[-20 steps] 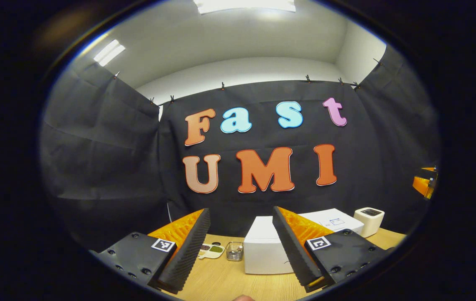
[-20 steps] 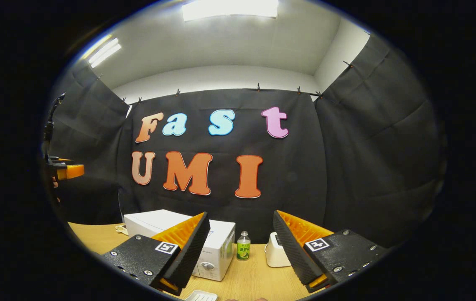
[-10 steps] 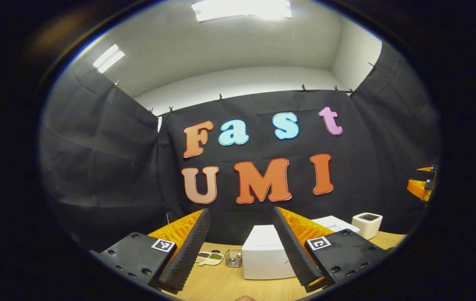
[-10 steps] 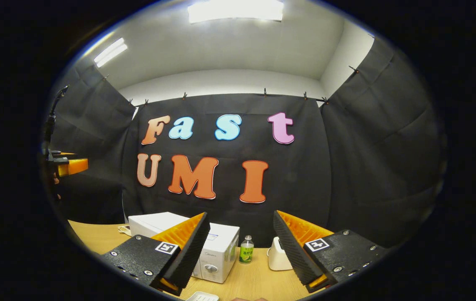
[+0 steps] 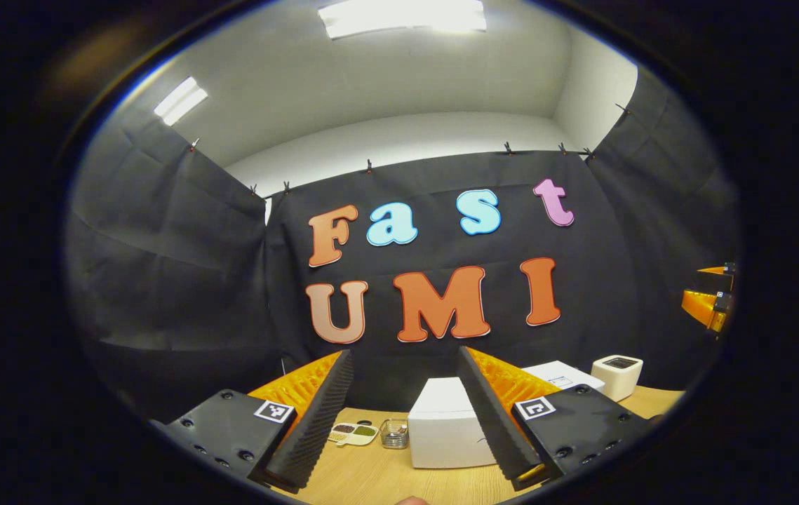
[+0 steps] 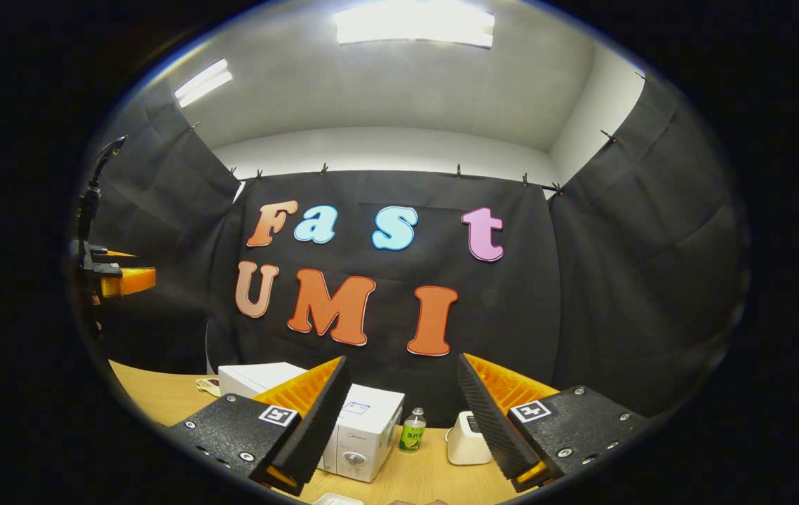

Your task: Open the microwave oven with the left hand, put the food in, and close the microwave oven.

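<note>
Looking along the left hand-held gripper [image 5: 405, 428], its fingers spread wide with nothing between them, the left gripper view catches the white microwave oven [image 5: 445, 424] end-on at the back of the wooden surface [image 5: 371, 477], partly hidden behind the right-hand finger; the right gripper view, over the right hand-held gripper [image 6: 405, 428] with fingers likewise spread and empty, shows the same microwave oven [image 6: 364, 435] from its front corner, its door shut and a round knob low on the panel; a white boxy appliance [image 5: 617, 374] stands to the right of the oven on the surface [image 6: 153, 393] in the left gripper view, and appears behind a finger [image 6: 466, 440] in the right gripper view; a small green-labelled bottle [image 6: 411, 430] stands between oven and appliance; left of the oven sit a small wire basket [image 5: 393, 434], contents too small to tell, and a divided white dish [image 5: 353, 433] holding dark and green bits; a white tray edge [image 6: 334, 499] is cut off at the bottom; the other gripper shows far off at each view's side edge.
</note>
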{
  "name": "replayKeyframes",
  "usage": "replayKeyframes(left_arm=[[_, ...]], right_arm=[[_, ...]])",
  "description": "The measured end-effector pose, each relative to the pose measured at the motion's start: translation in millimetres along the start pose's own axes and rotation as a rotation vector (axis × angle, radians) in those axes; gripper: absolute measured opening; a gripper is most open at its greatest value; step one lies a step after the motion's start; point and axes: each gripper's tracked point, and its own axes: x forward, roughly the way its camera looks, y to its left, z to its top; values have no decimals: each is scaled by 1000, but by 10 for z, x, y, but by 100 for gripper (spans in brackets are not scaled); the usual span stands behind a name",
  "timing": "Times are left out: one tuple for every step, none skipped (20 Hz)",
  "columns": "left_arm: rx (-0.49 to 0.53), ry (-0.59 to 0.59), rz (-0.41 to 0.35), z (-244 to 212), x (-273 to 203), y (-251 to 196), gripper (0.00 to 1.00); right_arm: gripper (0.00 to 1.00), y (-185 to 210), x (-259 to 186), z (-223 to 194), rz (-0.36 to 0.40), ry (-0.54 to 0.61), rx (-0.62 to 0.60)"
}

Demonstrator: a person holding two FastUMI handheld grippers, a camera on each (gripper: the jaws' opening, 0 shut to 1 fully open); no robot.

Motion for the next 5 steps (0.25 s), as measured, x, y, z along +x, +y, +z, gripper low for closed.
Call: replayKeyframes(left_arm=[[-3,2,-1,-17,15,10,93],[-6,-1,-1,-15,16,19,95],[-7,-6,-4,-20,13,12,96],[-10,-15,-4,-16,18,19,98],[-13,-25,-8,-11,21,5,100]], right_arm=[[95,30,0,-14,6,0,-5],[95,70,10,-34,14,6,-7],[95,115,1,-54,27,11,-9],[96,151,13,-66,37,14,-13],[96,164,27,-70,42,15,-17]])
